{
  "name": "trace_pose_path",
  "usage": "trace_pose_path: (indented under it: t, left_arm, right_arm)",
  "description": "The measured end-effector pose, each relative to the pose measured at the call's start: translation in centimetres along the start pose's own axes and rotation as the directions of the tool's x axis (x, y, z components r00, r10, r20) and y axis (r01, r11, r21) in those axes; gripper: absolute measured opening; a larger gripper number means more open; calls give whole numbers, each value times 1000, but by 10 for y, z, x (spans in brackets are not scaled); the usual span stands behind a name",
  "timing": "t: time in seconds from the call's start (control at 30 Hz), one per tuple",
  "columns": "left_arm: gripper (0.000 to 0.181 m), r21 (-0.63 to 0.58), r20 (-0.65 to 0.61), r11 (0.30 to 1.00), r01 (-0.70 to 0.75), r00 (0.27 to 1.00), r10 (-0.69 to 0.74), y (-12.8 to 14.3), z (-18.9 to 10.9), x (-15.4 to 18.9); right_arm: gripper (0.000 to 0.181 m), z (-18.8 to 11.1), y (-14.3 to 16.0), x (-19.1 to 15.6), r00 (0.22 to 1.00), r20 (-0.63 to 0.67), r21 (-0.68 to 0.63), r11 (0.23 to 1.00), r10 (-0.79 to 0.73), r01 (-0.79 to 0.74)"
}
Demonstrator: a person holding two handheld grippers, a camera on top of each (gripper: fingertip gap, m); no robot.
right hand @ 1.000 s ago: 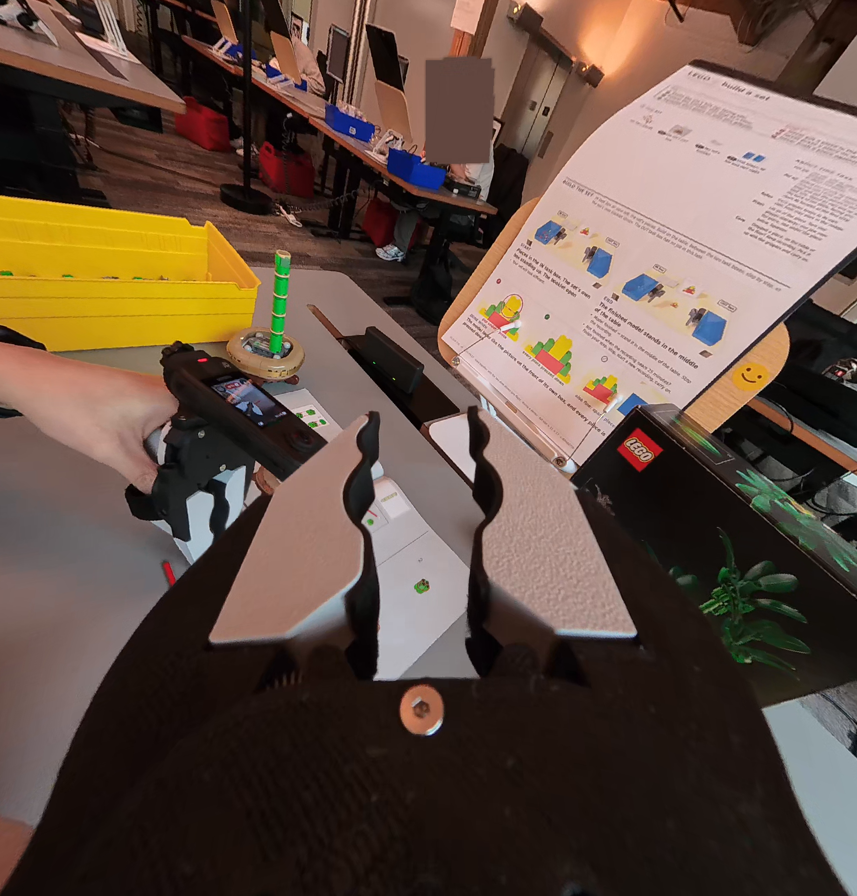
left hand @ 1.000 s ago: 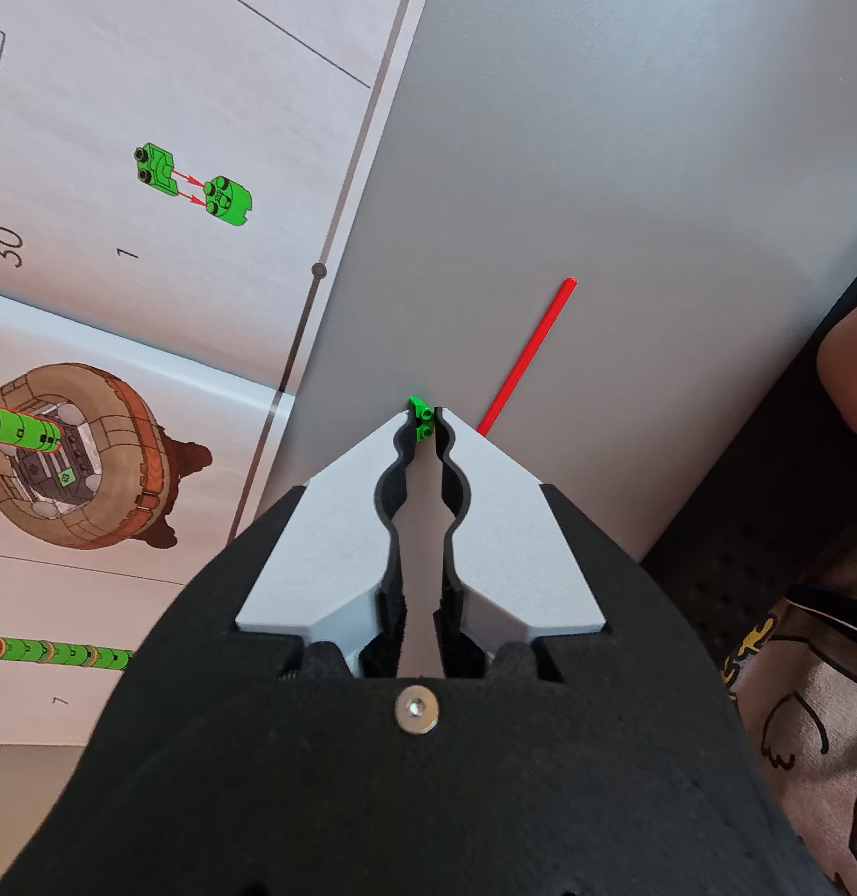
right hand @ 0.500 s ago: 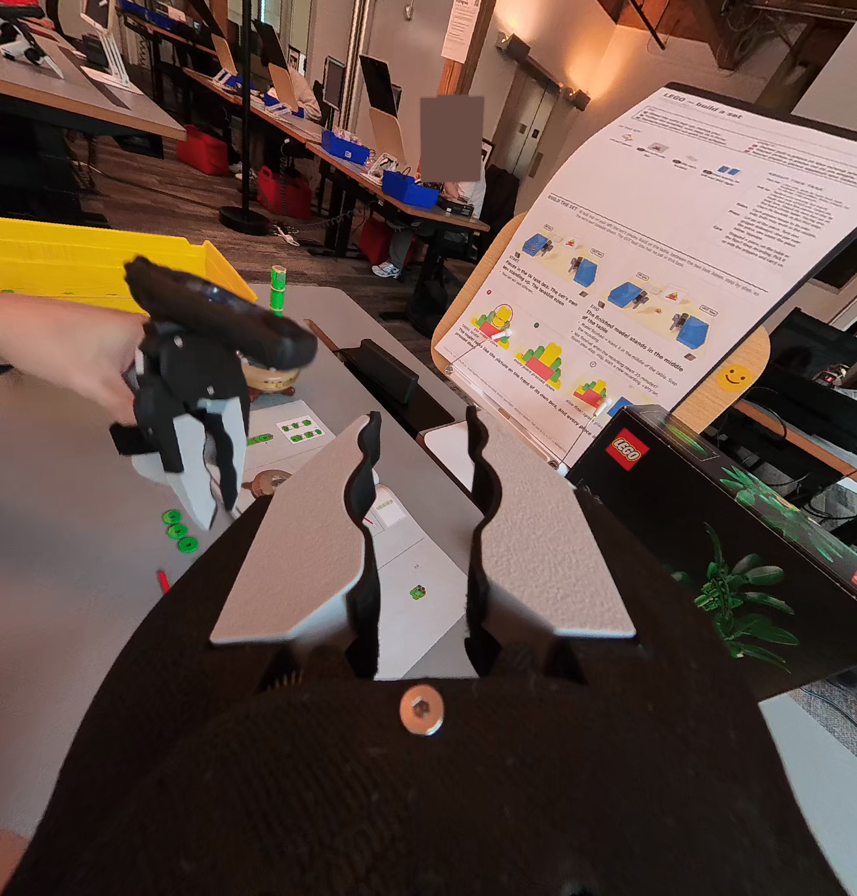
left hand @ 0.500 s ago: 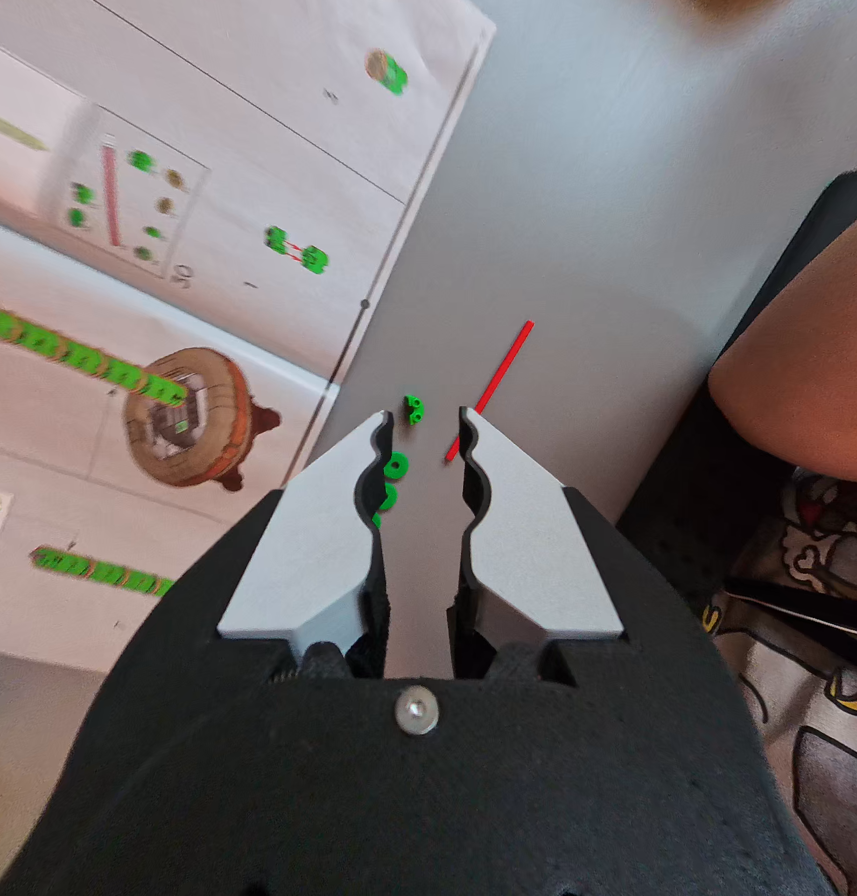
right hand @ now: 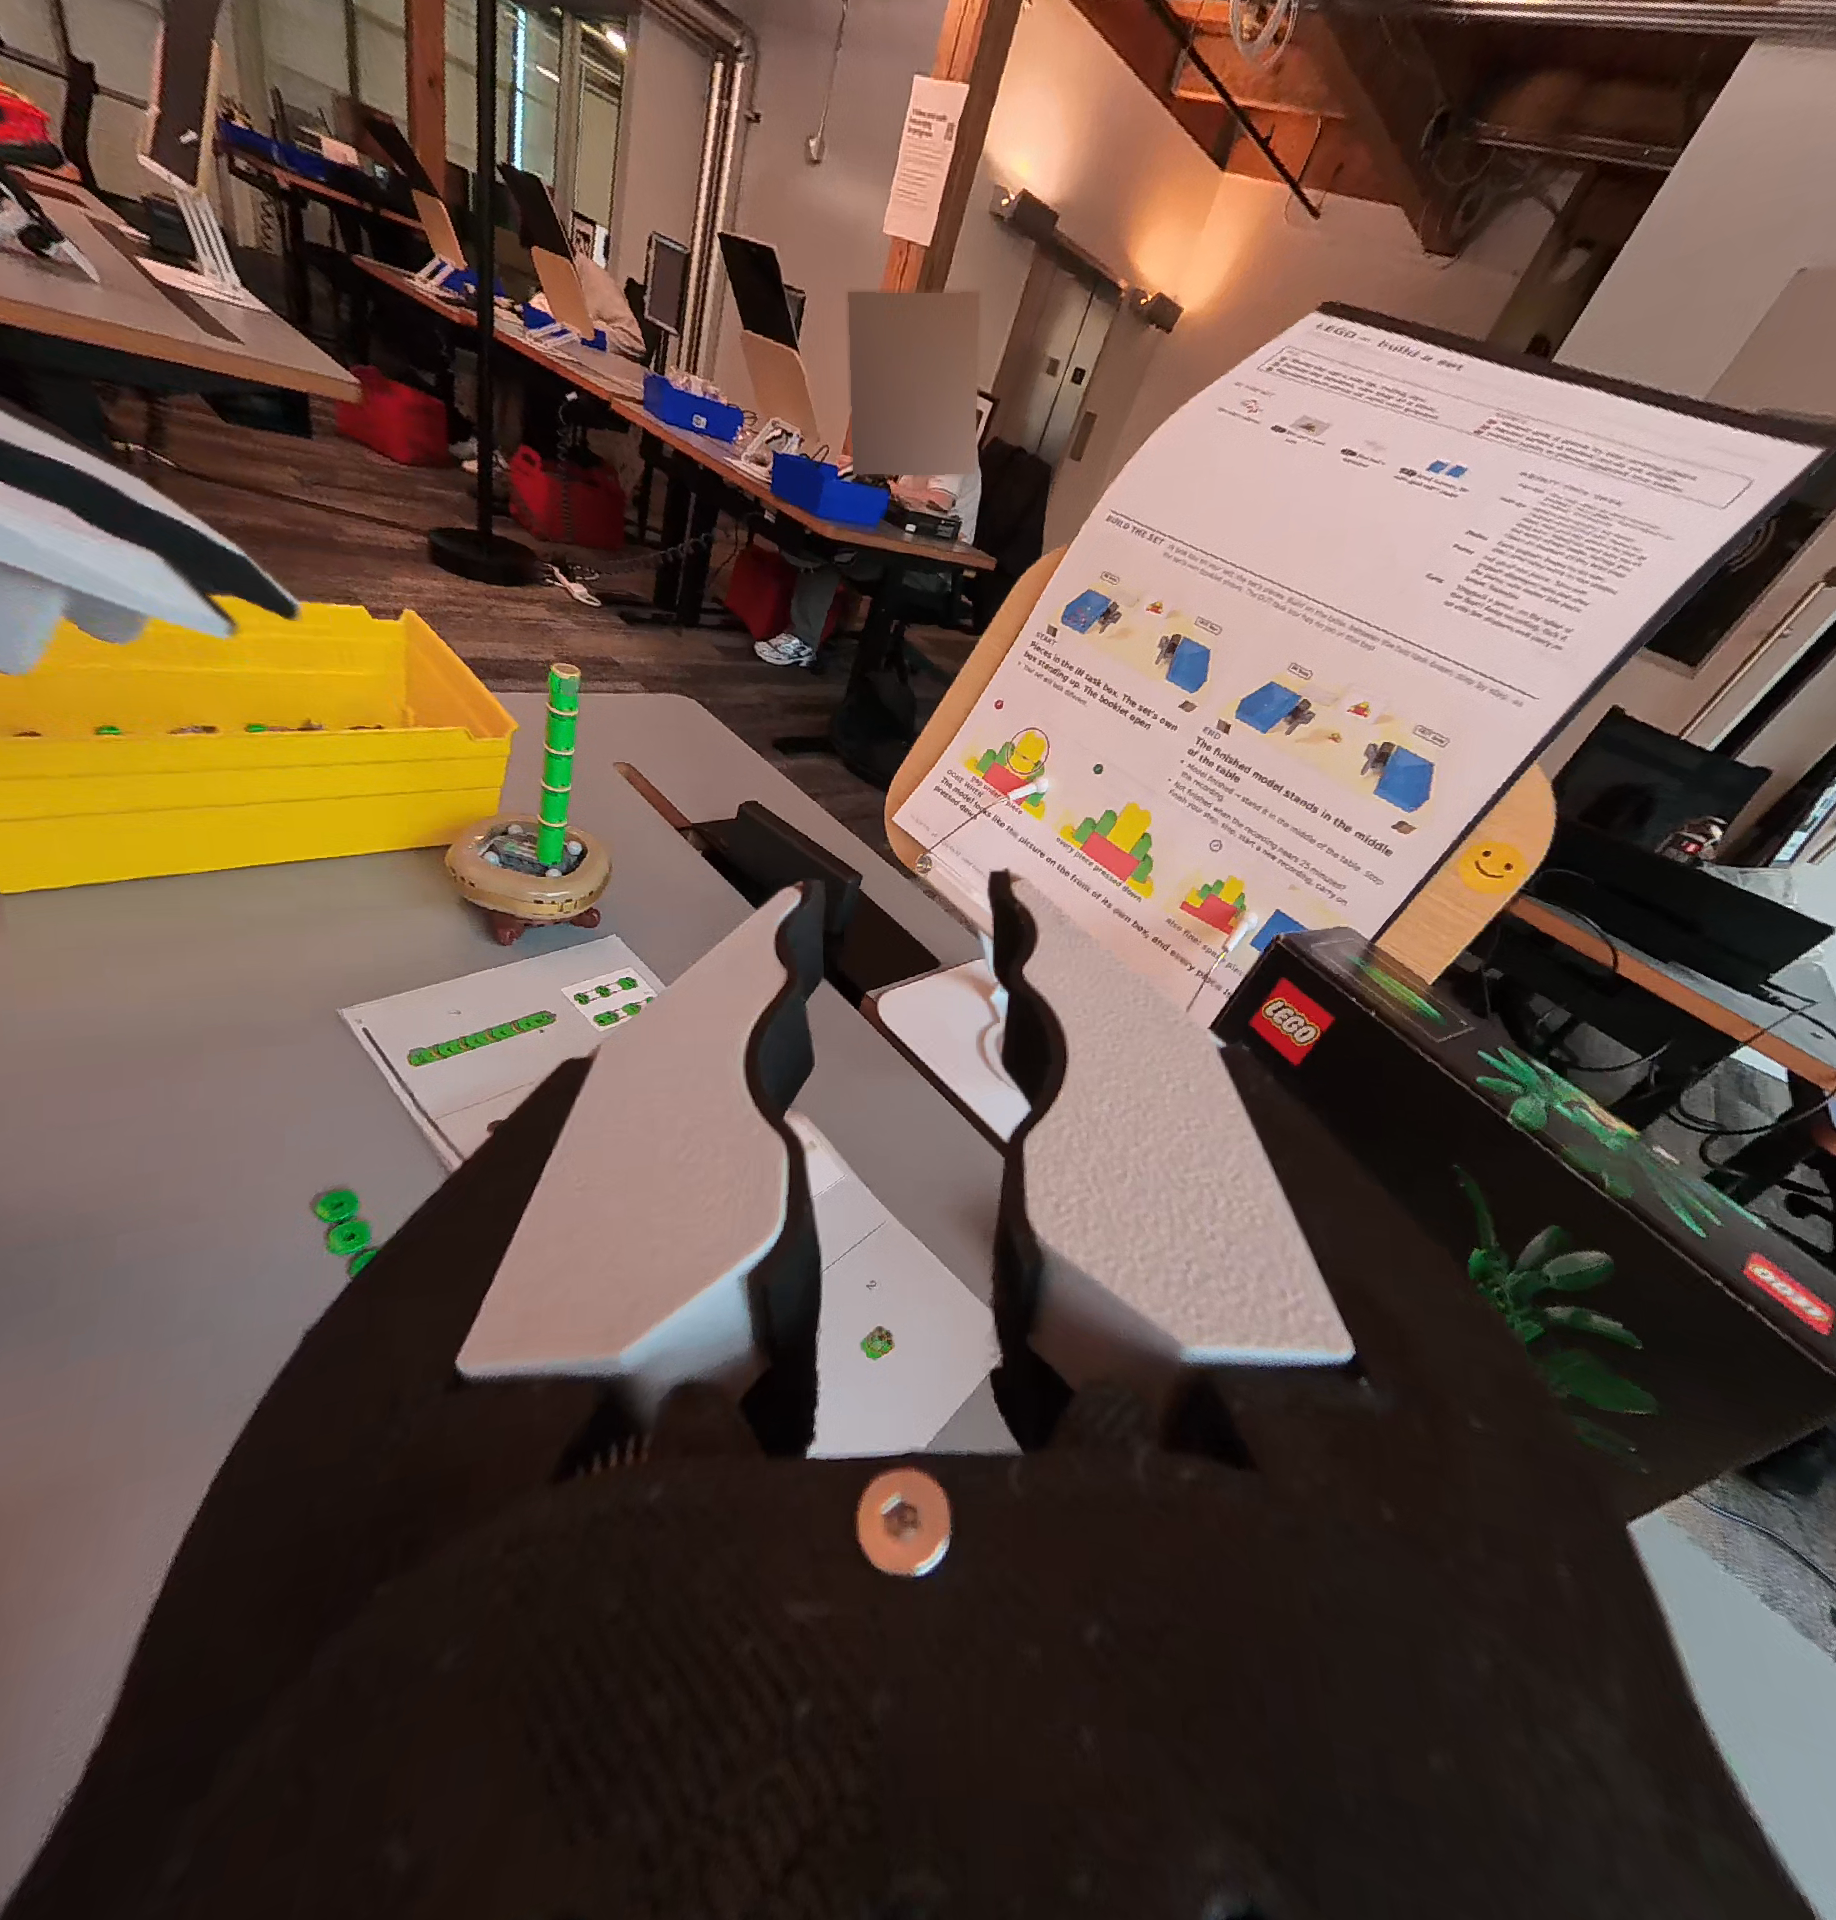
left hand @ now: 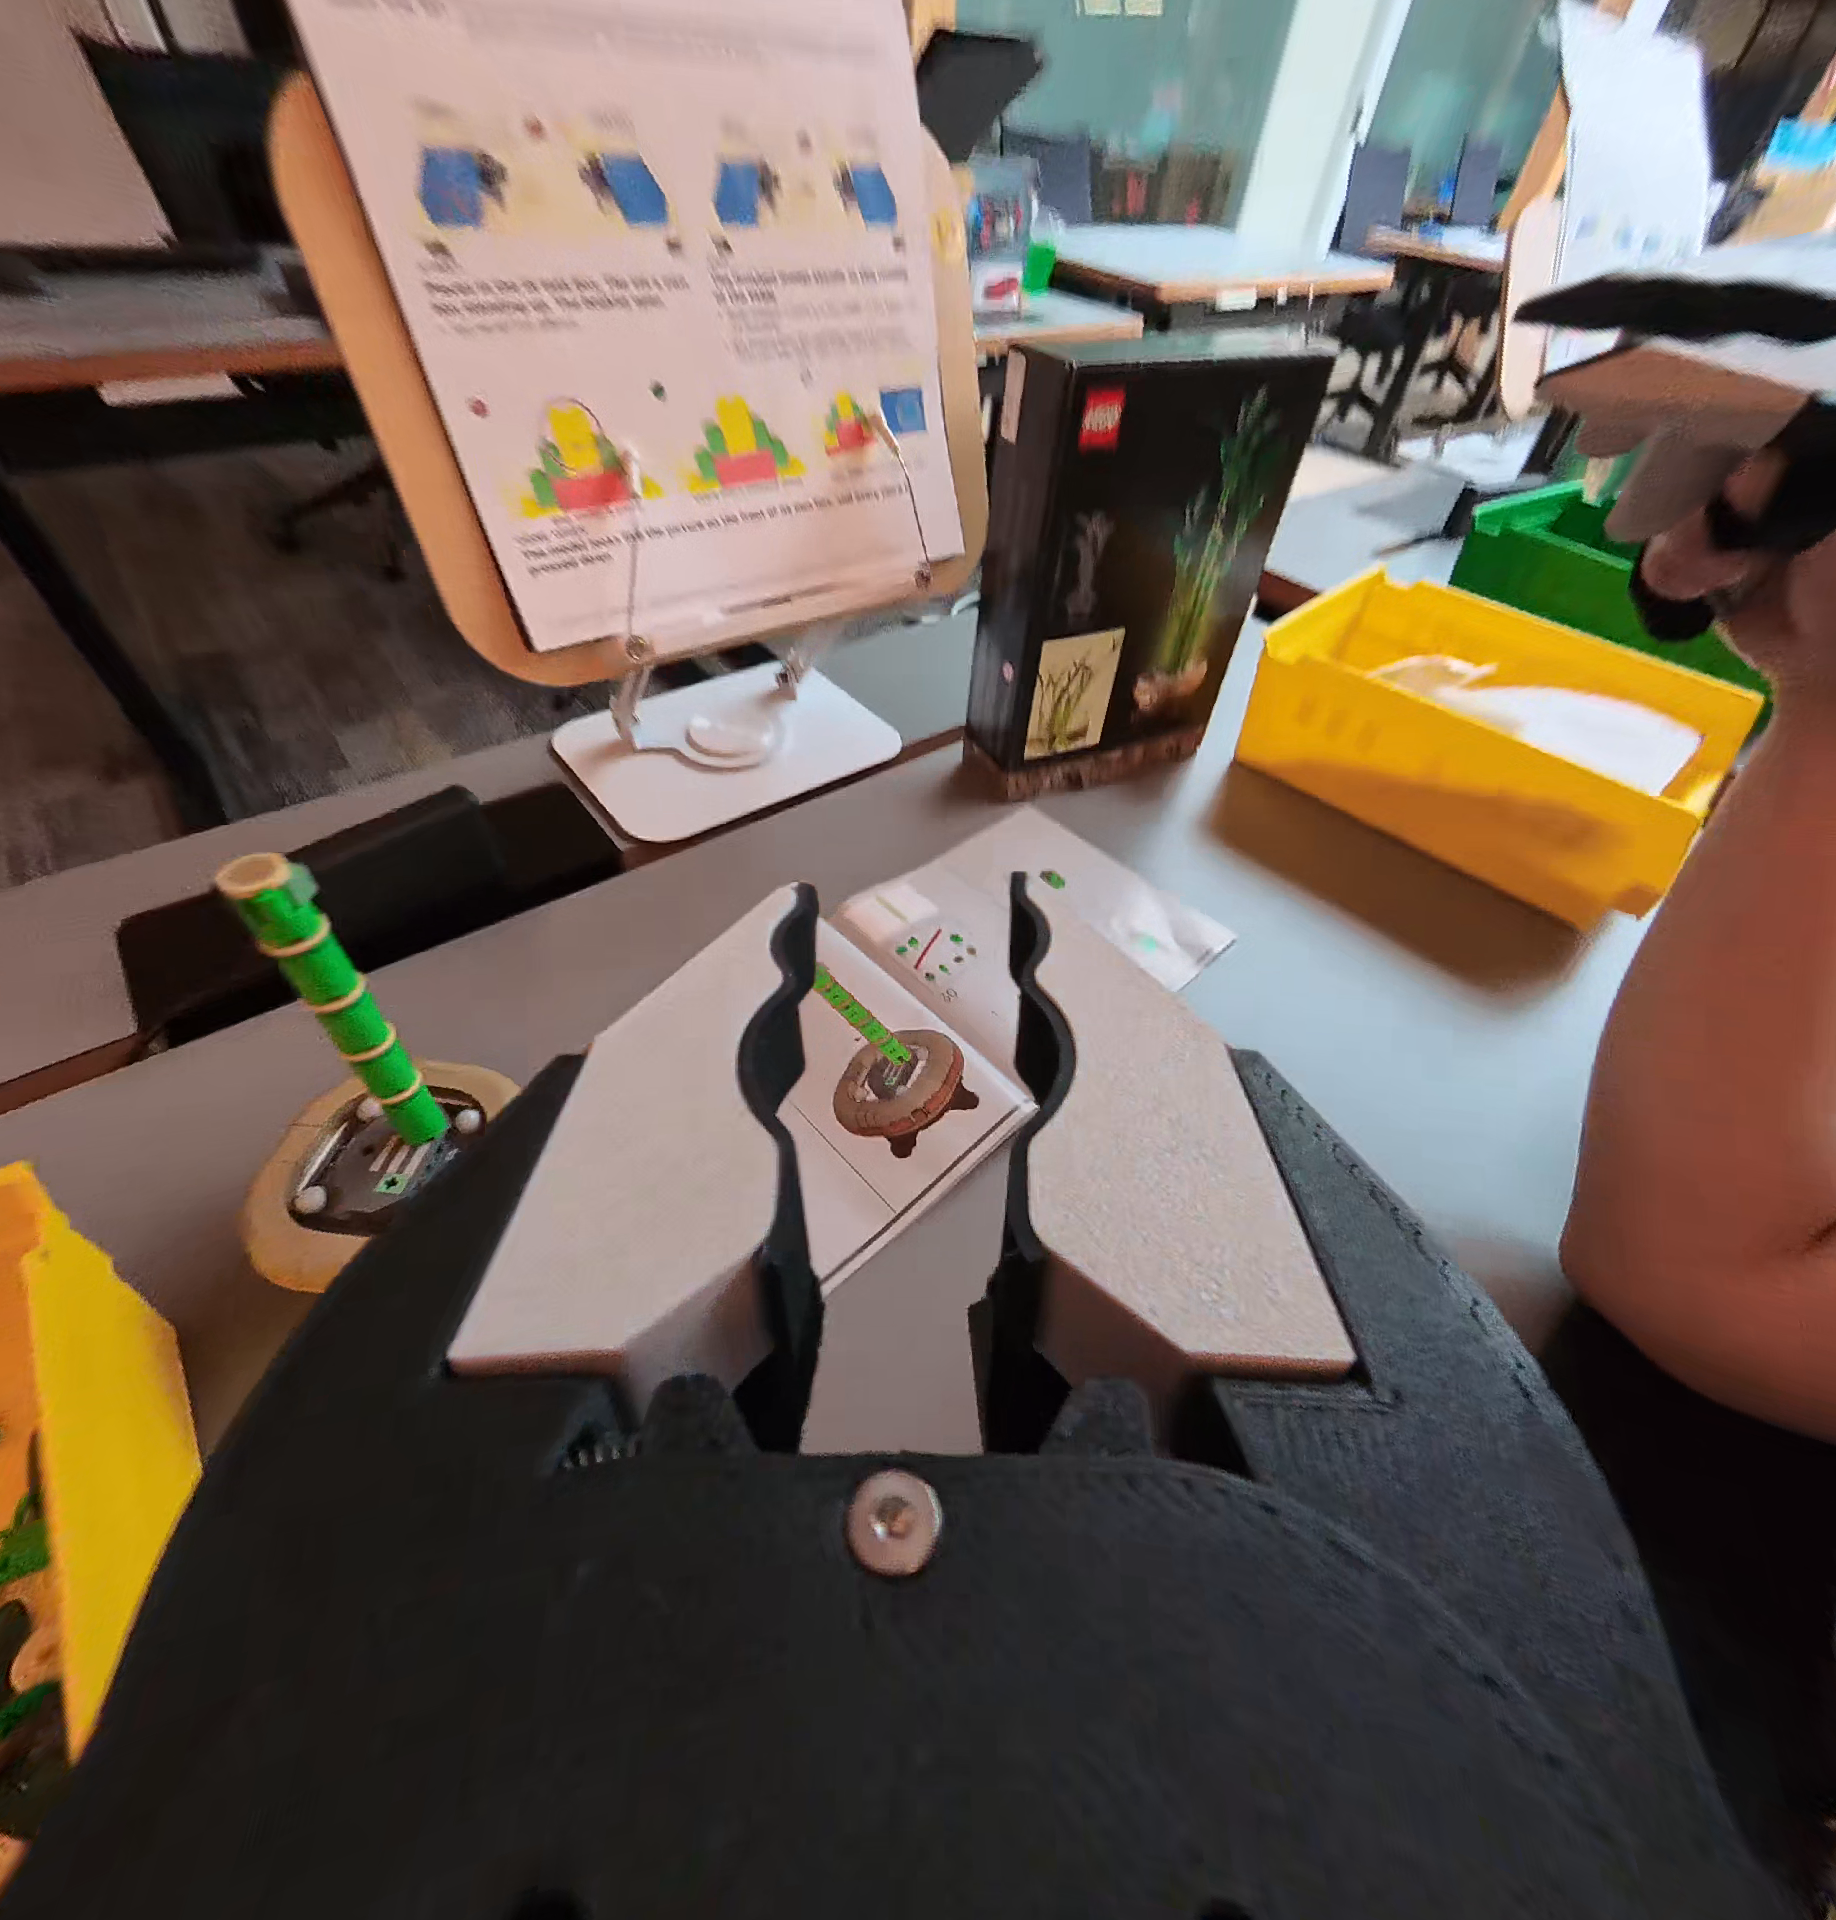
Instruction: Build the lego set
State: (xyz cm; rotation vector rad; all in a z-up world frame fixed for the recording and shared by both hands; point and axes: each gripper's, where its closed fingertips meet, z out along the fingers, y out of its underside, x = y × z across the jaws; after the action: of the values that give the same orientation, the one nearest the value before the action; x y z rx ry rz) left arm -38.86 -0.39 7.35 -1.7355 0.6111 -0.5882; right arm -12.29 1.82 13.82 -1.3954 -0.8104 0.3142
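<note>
The model is a tan round pot base (left hand: 301, 1236) with a green bamboo stalk (left hand: 353, 1029) standing in it, left of my left gripper (left hand: 914, 902). That gripper is open and empty, held above the table over the open instruction booklet (left hand: 924, 1122). My right gripper (right hand: 903, 902) is open and empty, also above the booklet (right hand: 478, 1039). In the right wrist view the model (right hand: 555, 790) stands far left of it. A few small green round pieces (right hand: 340, 1221) lie on the grey table. The left gripper (right hand: 114, 561) shows at the upper left there.
A yellow bin (right hand: 218, 769) with pieces stands behind the model; another yellow bin (left hand: 1465, 790) stands at the right. The black set box (left hand: 1122, 551) and a sheet on a stand (left hand: 633, 312) stand at the back. A person's arm (left hand: 1724, 1143) is at the right. My right fingertips sit around 30 cm from my left ones. The tan round pot base (left hand: 301, 1236) is about 25 cm from my left fingertips and 50 cm from my right.
My left gripper opened and let go of a small green piece onto the table, then rose and tilted up away from the table. The right gripper has hardly moved.
</note>
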Motion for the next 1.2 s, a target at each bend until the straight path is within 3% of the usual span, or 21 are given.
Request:
trace_pose_path:
  t: [0.07,0.3,0.53,0.73,0.9,1.03,1.2]
  left_arm:
    - [42,38,10,999,-8,1000,8,3,-18,-4]
    - [39,110,230,992,-64,972,38,17,-82,-45]
    - [38,174,350,979,-105,936,38,20,-145,-66]
    - [39,58,457,992,-115,886,76,44,-183,-100]
    - [39,-79,456,995,-68,885,97,72,-198,-127]
    - [37,-168,415,985,-38,904,105,93,-195,-149]
    - [35,-355,330,935,-1,936,126,135,-170,-191]
  right_arm:
    - [32,1,-5,-1,1000,-7,13,1000,-13,13]
    - [32,7,-24,-13,998,-6,50,997,-63,63]
    - [32,22,-21,-29,991,9,-47,990,-133,133]
    - [32,34,-24,-49,981,52,-74,979,-187,191]
    - [32,46,-27,-62,971,78,-91,968,-227,233]
    - [32,55,-27,-72,961,92,-109,956,-262,272]
    - [32,65,-27,-83,952,122,-113,950,-279,293]
